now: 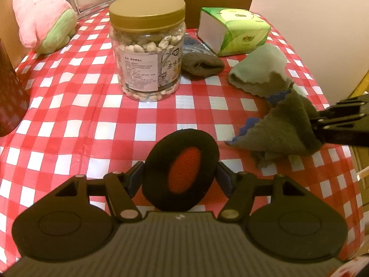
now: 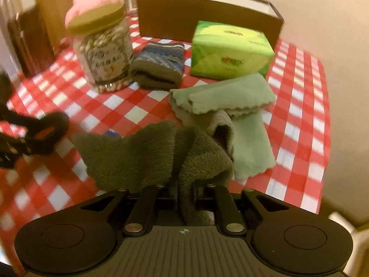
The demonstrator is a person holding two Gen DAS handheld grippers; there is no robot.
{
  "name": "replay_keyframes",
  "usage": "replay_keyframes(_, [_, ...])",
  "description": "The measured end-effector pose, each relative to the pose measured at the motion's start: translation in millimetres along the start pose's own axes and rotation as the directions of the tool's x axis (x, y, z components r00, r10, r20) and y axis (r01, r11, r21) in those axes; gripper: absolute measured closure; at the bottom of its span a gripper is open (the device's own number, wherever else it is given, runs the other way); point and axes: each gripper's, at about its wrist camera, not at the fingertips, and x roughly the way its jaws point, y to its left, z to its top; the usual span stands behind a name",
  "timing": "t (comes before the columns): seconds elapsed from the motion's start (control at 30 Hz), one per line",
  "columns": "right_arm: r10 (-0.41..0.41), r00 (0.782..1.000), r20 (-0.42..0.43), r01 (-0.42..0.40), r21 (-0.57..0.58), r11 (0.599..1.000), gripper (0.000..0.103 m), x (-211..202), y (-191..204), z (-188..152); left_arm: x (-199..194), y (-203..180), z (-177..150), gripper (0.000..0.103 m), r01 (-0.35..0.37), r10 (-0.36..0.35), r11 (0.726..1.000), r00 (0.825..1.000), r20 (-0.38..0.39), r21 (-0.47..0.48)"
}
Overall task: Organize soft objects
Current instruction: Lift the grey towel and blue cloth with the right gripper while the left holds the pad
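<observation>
The left tool (image 1: 181, 180) gripped a black oval pad with a red centre (image 1: 182, 169) across its short width, holding it upright above the checked tabletop (image 1: 69, 97). The right tool (image 2: 182, 189) had a fold of the grey towel (image 2: 147, 152) between its jaws; whether the pads still pressed on it could not be told, as the fabric hid them. The towel's free end trailed forward and to the left onto the tabletop, just beside the green cloth (image 2: 221, 97). The brown box (image 2: 207, 16), the likely receptacle, stood at the far edge behind the jar (image 2: 103, 53), the sock (image 2: 159, 67) and the tissue pack (image 2: 230, 50), so either load would have to travel forward over these.
</observation>
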Motion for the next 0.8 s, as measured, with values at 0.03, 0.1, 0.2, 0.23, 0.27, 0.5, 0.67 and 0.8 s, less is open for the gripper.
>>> replay_keyframes(0.03, [0.022, 1.000, 0.007, -0.022, 0.033, 0.999, 0.052, -4.9, -7.7, 0.1, 0.2, 0.3, 0.3, 0.038, 0.000, 0.000, 1.000, 1.000, -0.001, -0.002])
replay_keyframes(0.1, [0.036, 0.998, 0.043, -0.040, 0.074, 0.996, 0.028, -16.2, -15.7, 1.5, 0.6, 0.9, 1.4, 0.038, -0.005, 0.005, 1.000, 1.000, -0.001, -0.004])
replay_keyframes(0.2, [0.064, 0.991, 0.114, -0.076, 0.105, 0.992, 0.021, -29.7, -26.0, 4.7, 1.6, 2.0, 3.0, 0.038, -0.010, 0.010, 1.000, 1.000, -0.003, -0.006])
replay_keyframes(0.23, [0.076, 0.990, 0.122, -0.089, 0.109, 0.990, 0.017, -30.5, -27.5, 6.7, 2.0, 2.1, 3.4, 0.038, -0.012, 0.012, 1.000, 1.000, -0.004, -0.007])
replay_keyframes(0.27, [0.086, 0.989, 0.120, -0.099, 0.106, 0.989, 0.016, -28.9, -27.7, 9.0, 2.4, 2.6, 4.0, 0.038, -0.014, 0.014, 1.000, 1.000, -0.005, -0.008])
replay_keyframes(0.5, [0.194, 0.975, 0.107, -0.204, 0.100, 0.974, 0.013, 5.7, -17.9, 6.1, 0.0, 3.0, 4.1, 0.038, -0.017, 0.017, 1.000, 1.000, -0.003, -0.012])
replay_keyframes(0.67, [0.268, 0.961, 0.068, -0.264, -0.068, 0.962, 0.004, 8.6, 4.8, -6.0, -1.8, 5.7, 0.0, 0.038, -0.022, 0.022, 0.999, 1.000, -0.007, -0.027])
replay_keyframes(0.8, [0.326, 0.946, 0.003, -0.322, -0.139, 0.936, 0.000, 15.1, 9.5, -9.7, -2.9, 6.5, -2.3, 0.038, -0.029, 0.029, 0.999, 1.000, -0.008, -0.031])
